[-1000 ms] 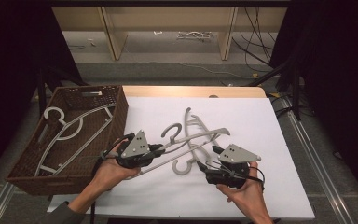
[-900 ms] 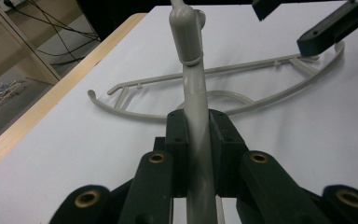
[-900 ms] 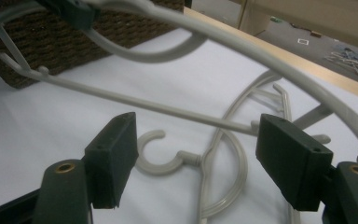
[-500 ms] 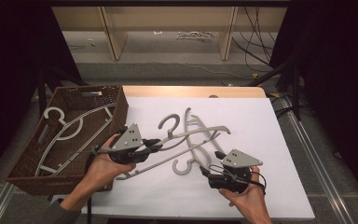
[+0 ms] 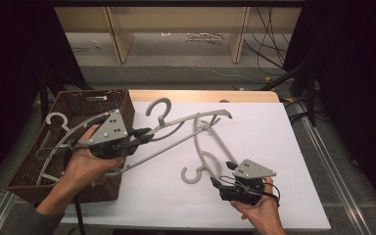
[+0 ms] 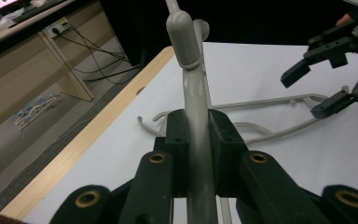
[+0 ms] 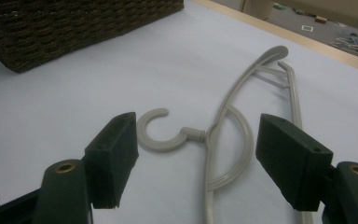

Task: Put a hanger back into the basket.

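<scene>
two hangers on the table: left gripper [image 5: 144, 133] fingers grasping one hanger [image 5: 191, 128], right gripper [image 5: 223, 176] fingers released.

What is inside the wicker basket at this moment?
The wicker basket holds at least one grey hanger, its hook near the far left corner. The left tool and hand cover part of the inside, so the count is unclear.

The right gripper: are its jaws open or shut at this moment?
Open. The right gripper has its jaws standing wide apart in its own view, with nothing pressed between them; the hanger on the sheet lies ahead, untouched.
</scene>
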The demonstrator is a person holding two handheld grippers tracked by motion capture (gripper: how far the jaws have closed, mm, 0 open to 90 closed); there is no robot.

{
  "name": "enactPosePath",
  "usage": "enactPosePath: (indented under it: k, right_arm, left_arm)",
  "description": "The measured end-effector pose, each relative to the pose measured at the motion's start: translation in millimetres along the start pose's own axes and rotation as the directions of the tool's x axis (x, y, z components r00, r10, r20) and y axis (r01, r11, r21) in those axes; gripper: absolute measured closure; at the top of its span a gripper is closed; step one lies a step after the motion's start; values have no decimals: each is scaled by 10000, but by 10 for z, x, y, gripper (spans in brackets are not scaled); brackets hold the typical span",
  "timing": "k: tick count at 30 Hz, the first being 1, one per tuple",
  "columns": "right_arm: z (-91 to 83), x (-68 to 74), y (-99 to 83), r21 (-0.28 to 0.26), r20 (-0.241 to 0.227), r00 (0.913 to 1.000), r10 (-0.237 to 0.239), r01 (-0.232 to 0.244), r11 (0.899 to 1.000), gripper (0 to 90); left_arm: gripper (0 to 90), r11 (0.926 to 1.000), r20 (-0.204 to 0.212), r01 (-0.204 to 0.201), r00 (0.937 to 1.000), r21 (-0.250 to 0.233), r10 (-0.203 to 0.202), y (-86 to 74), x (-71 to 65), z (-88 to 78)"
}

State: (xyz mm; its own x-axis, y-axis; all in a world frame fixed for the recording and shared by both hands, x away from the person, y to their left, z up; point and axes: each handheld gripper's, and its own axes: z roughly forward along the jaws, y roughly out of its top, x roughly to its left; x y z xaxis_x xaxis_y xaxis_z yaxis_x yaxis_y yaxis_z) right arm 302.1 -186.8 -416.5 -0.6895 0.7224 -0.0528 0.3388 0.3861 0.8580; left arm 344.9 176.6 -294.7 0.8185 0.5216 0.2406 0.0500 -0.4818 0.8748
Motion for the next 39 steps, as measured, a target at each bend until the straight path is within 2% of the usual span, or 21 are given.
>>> enactPosePath:
  k: [4,6,9,15,19,22,23,26,36,37,39]
  right_arm:
    - [1,0,-6,18,-8,10000,-50,50,10000,305]
    - [2,-1,-7,27,-6,10000,-38,38,10000,305]
    - [9,1,-13,80,-58,10000,-13,13,10000,305]
    - [17,10,-12,117,-92,9999,-51,52,9999,305]
    - [27,10,-15,104,-88,10000,-36,37,9999,305]
    - [30,11,-14,124,-95,9999,-40,41,9999,306]
    - [30,11,-15,121,-94,9999,-44,46,9999,306]
    - [30,9,-18,125,-97,9999,-42,43,9999,305]
    - [44,6,-26,190,-108,9999,-50,52,9998,305]
    - [46,5,-25,196,-94,9999,-72,74,9998,305]
    - [50,7,-27,184,-125,9999,-32,34,9998,294]
  left_arm:
    - [795,10000,-562,29,9984,87,-25,-52,138,-120]
    - [795,9997,-841,233,9962,60,-227,-100,224,-180]
    - [795,9995,-1140,308,9930,63,-298,-180,350,-255]
    - [795,9981,-1761,581,9829,222,-533,-336,543,-369]
    - [795,9976,-2090,544,9769,427,-443,-410,643,-453]
    - [795,9976,-2398,520,9700,467,-394,-466,720,-530]
    - [795,9982,-2385,441,9706,394,-335,-486,756,-548]
    - [796,9975,-2650,616,9629,346,-503,-567,835,-640]
    - [796,9952,-3226,915,9436,356,-752,-827,1026,-843]
    - [795,9939,-3423,1046,9356,353,-863,-862,1047,-869]
    - [795,9925,-3556,1149,9300,418,-927,-906,1075,-891]
